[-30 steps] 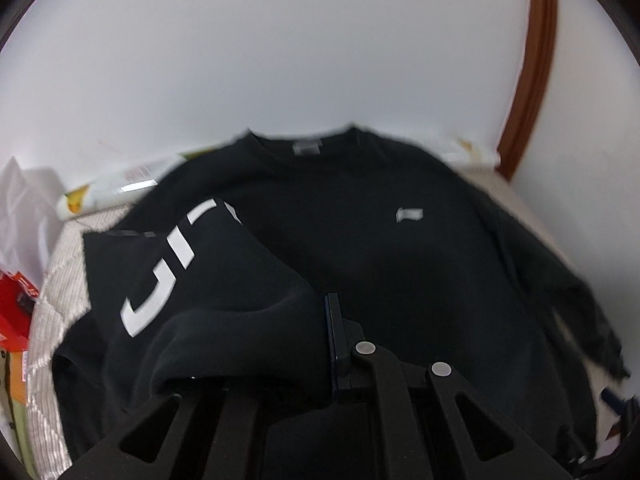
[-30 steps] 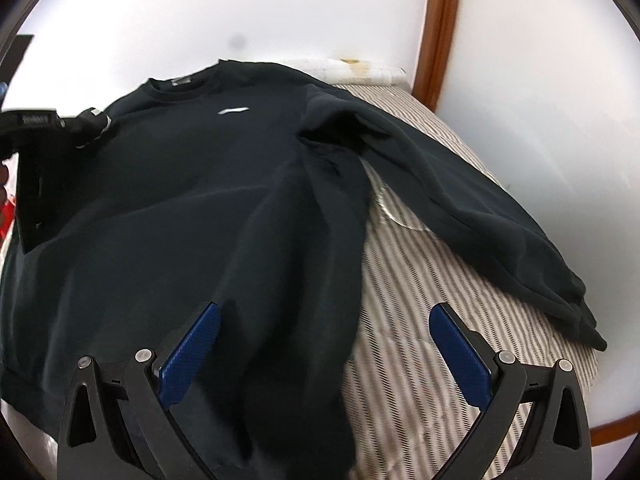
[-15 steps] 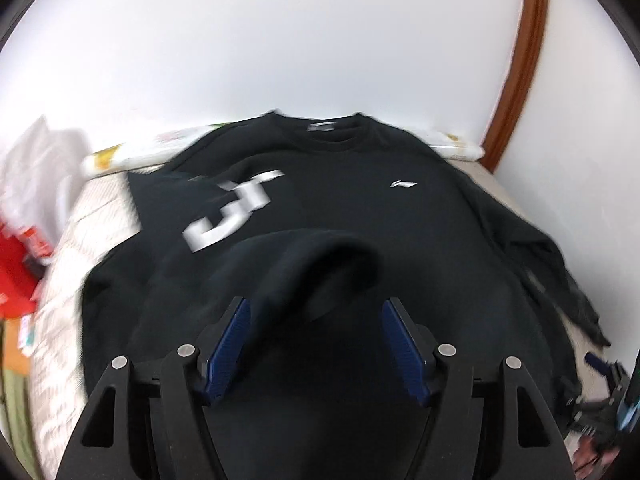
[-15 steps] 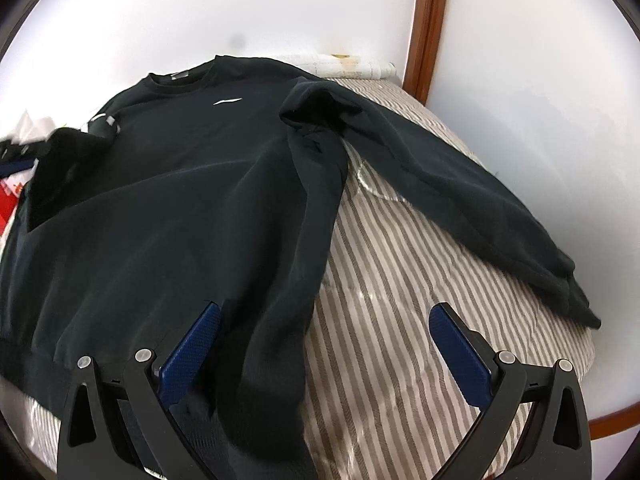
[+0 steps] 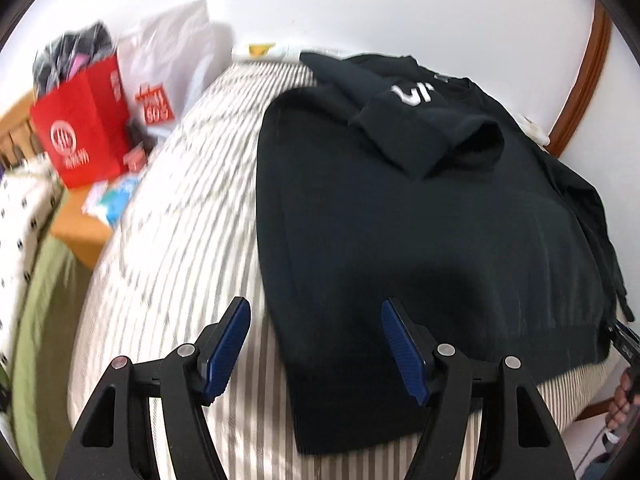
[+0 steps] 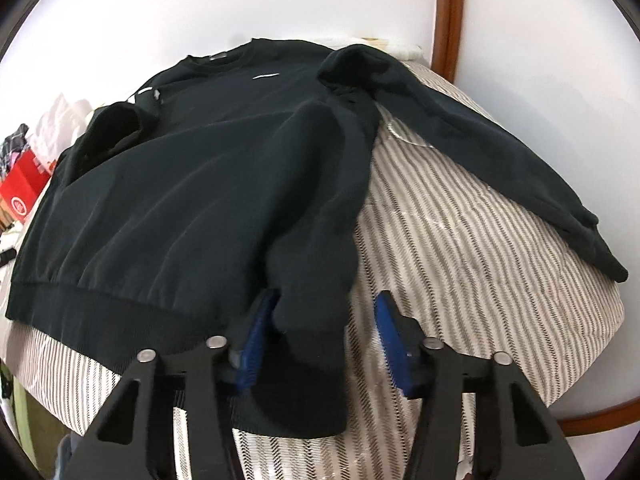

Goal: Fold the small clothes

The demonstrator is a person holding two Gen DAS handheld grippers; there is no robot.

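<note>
black cotton sweatshirt (image 5: 420,216) laid on striped bedcover (image 5: 180,208) (one sleeve folded in) | left gripper (image 5: 316,344) fingers spread, nothing held | right gripper (image 6: 324,332) fingers spread around hem corner

Wall (image 5: 360,4): plain white, evenly lit.
Trim (image 6: 446,16): brown wooden strip running up the wall.
Bed (image 5: 180,200): striped grey-and-white cover.
Bedside (image 5: 80,128): red paper bag, white plastic bag (image 5: 176,52) behind it.
Lower left (image 5: 44,320): green fabric.

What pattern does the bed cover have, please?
Grey-and-white stripes on the quilted bed cover, clearest in the right wrist view.
</note>
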